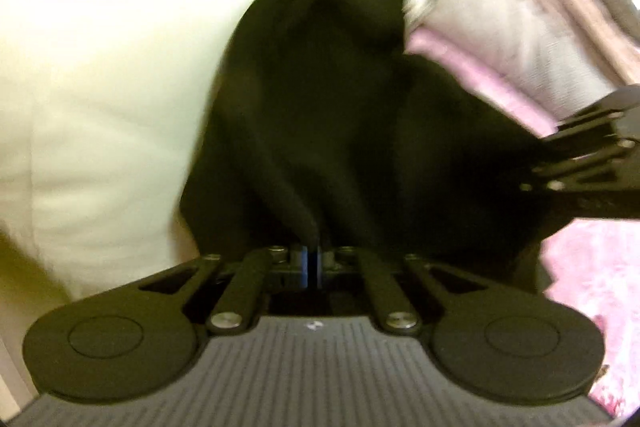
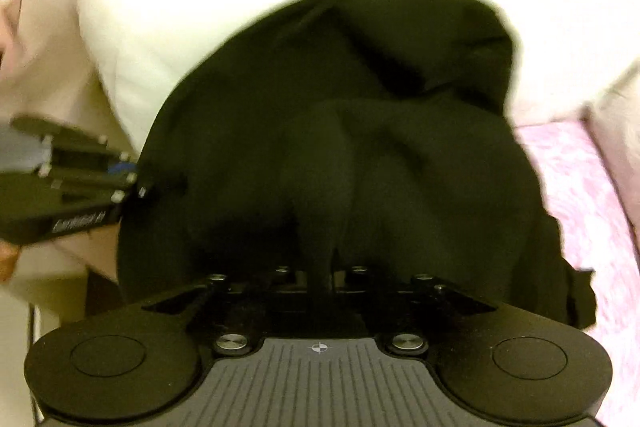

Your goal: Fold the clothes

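Note:
A black garment (image 1: 340, 115) fills the middle of the left wrist view, bunched over a cream-white sheet (image 1: 100, 87). My left gripper (image 1: 312, 261) is shut on a pinched fold of its near edge. Along that same edge, at the right of this view, my right gripper (image 1: 560, 147) reaches into the cloth. In the right wrist view the black garment (image 2: 340, 131) rises in a ridge from my right gripper (image 2: 322, 277), which is shut on the fabric. The left gripper (image 2: 136, 173) shows at the left, its tips at the garment's side edge.
A pink patterned cover (image 1: 592, 275) lies at the right, seen again as the pink cover (image 2: 580, 187) in the right wrist view. A pale grey and beige heap of cloth (image 1: 500, 19) sits beyond the garment at the upper right.

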A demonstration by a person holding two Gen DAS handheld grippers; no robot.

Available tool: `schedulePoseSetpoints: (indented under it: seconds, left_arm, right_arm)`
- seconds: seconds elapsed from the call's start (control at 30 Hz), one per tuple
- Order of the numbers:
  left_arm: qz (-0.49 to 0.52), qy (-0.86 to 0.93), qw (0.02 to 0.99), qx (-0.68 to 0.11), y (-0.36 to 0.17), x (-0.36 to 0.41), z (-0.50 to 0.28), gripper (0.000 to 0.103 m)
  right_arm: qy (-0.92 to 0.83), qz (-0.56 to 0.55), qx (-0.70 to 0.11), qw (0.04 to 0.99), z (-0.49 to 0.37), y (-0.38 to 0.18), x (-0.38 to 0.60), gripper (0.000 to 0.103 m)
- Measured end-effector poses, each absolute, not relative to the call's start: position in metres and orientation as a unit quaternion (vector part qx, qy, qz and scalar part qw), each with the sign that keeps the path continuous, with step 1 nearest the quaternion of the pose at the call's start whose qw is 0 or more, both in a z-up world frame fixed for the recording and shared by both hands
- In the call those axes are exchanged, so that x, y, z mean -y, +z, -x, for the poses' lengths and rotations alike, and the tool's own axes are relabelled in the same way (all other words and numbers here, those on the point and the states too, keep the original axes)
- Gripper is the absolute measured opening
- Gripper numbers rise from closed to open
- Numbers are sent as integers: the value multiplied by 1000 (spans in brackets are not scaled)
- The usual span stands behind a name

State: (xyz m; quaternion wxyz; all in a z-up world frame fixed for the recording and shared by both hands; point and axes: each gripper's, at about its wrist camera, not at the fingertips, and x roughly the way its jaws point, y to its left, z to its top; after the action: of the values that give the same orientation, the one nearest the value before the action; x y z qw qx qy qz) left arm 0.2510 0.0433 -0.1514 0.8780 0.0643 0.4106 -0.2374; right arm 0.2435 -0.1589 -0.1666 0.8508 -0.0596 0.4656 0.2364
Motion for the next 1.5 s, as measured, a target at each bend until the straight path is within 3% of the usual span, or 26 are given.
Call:
schedulePoseSetpoints:
  seconds: [0.17,0.43,0.6,0.83,0.93,1.0,1.1,1.17,1.2,1.23,1.4,1.5]
  left_arm:
    - [-89,-343,868,-347,-88,11,-196,0]
    - [-131,-508,806,-272,-11,144,-40,0]
    - [-147,-604,735,-273,-9,239,100,0]
    - [-185,-695,599,-351,-60,350,241,3]
    - [-218,-715,547,-376,-85,379,278,18]
    - [-251,-716,537,-369,-98,383,282,39]
    - [-304,-711,521,-361,-124,375,265,43]
    - [-343,-698,517,-359,-141,360,249,47]
    - [-357,-689,517,-361,-147,350,241,48]
    - [-369,-681,518,-364,-152,341,233,48]
    - [-380,-640,555,-371,-164,315,179,61]
    - [-384,-644,565,-344,-164,305,167,62]
  right_arm:
    - [167,-29,-417,893,-188,-113,233,4]
    - [24,-91,-355,930,0,-51,368,3]
    - [-80,-123,-356,923,159,-50,443,3]
    - [-261,-185,-386,865,382,-62,538,4]
    - [-307,-215,-416,829,438,-85,552,4]
    - [-330,-239,-433,804,467,-101,548,4]
    - [-378,-252,-452,768,499,-124,542,4]
    - [-408,-261,-451,750,511,-134,530,25]
    - [-415,-263,-453,744,501,-139,527,75]
    - [-423,-263,-449,742,505,-140,520,103]
    - [-394,-266,-450,756,479,-149,487,102]
    - [-378,-267,-464,755,462,-161,469,103]
